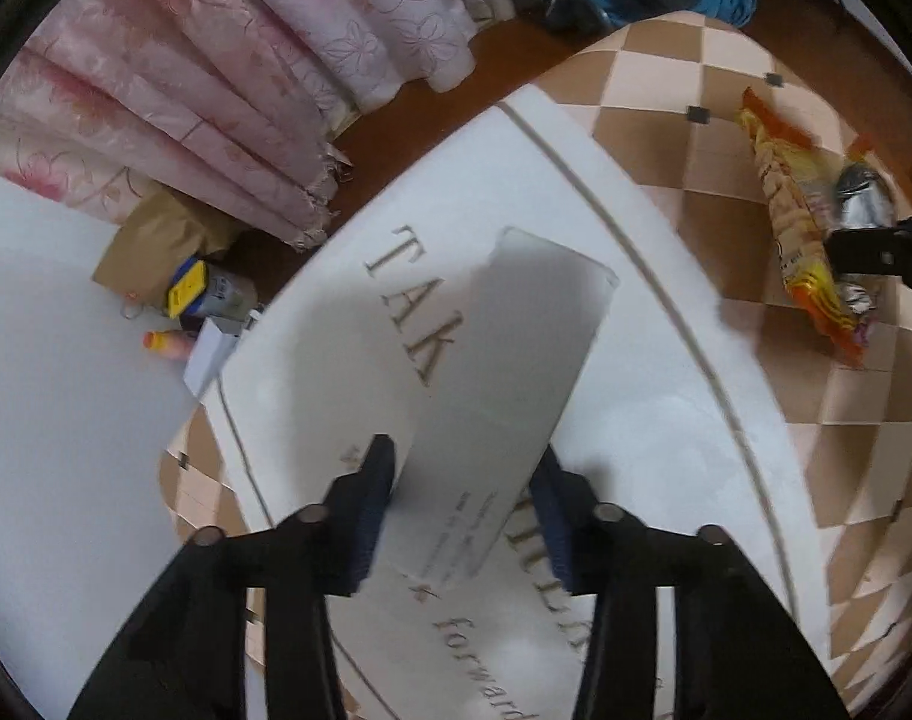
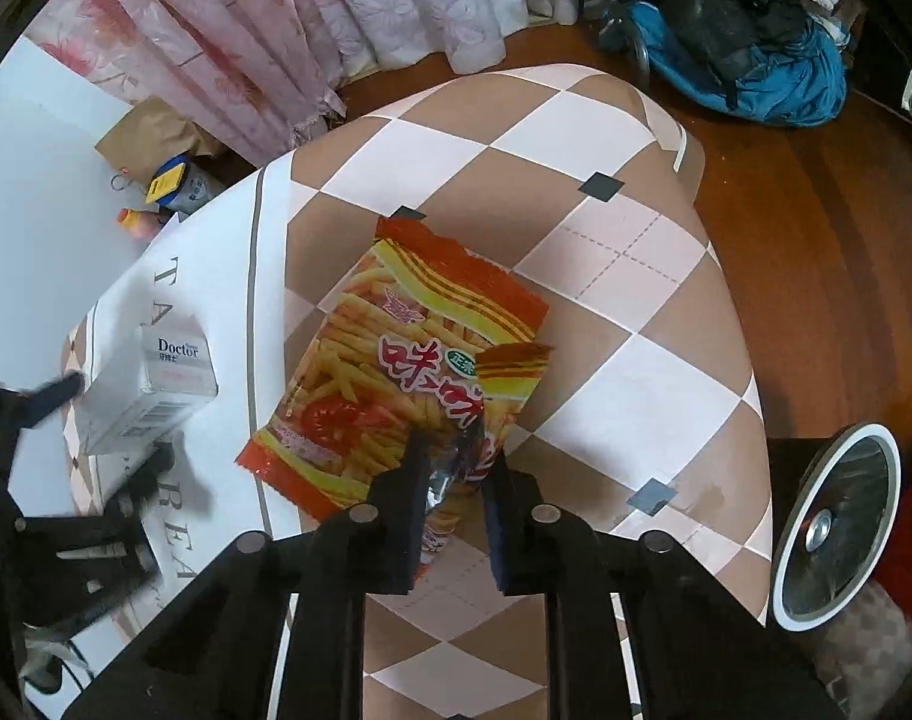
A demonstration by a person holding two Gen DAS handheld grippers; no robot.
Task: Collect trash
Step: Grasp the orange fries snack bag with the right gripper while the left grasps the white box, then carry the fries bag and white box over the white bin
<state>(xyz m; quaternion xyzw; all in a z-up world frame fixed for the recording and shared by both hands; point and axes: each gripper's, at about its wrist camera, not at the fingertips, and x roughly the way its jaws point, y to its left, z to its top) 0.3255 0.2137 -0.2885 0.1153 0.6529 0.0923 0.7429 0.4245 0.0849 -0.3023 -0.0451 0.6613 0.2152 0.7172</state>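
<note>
Two pieces of trash are gripped over the brown-and-white checkered tablecloth [image 2: 606, 312]: the left gripper [image 1: 465, 489] is clamped on a white rectangular cardboard box [image 1: 504, 372], and the right gripper [image 2: 456, 468] pinches the torn silver-lined end of an orange-yellow fries snack wrapper [image 2: 396, 372] lying on the cloth.

A long white cardboard box [image 1: 504, 396] was clamped between the dark pads of the left gripper [image 1: 465, 507] above a chequered tablecloth [image 1: 684, 180]; an orange-yellow snack packet [image 1: 798, 222] was seen well apart.
</note>
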